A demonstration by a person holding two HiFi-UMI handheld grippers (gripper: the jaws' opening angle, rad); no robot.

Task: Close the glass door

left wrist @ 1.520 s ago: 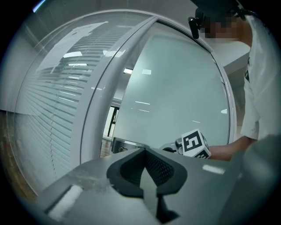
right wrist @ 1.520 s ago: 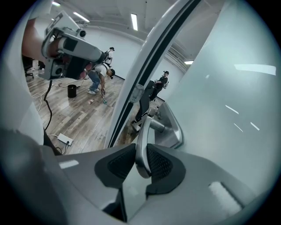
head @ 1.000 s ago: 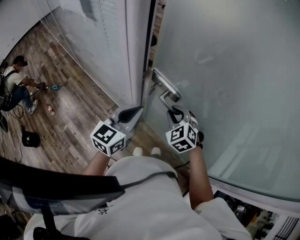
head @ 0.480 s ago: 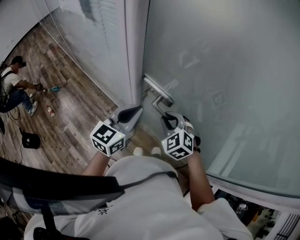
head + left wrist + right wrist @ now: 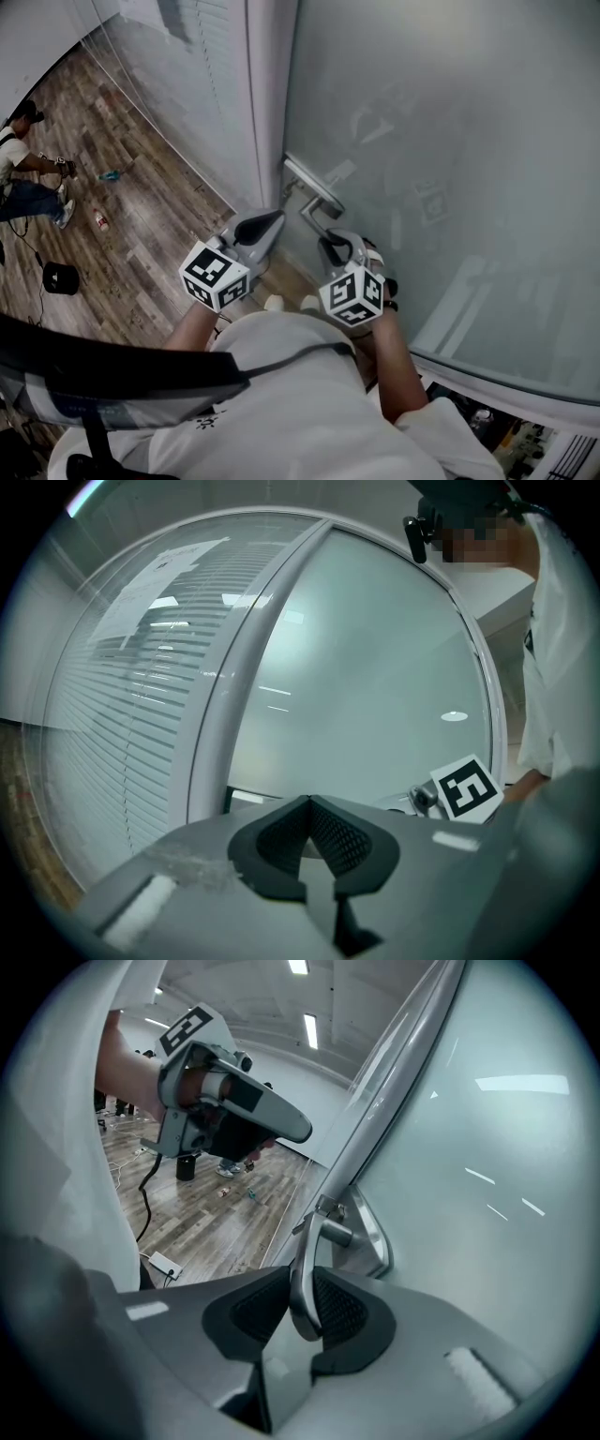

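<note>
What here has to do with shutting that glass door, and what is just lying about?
Part of the job:
glass door
door handle, clamped between the fingers of the right gripper

Just lying about:
left gripper, shut and empty
black container, small bottle or can and blue object on the wood floor

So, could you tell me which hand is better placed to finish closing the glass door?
Right. The right gripper grips the door handle between its fingers; the left gripper is shut on nothing, short of the glass door.
</note>
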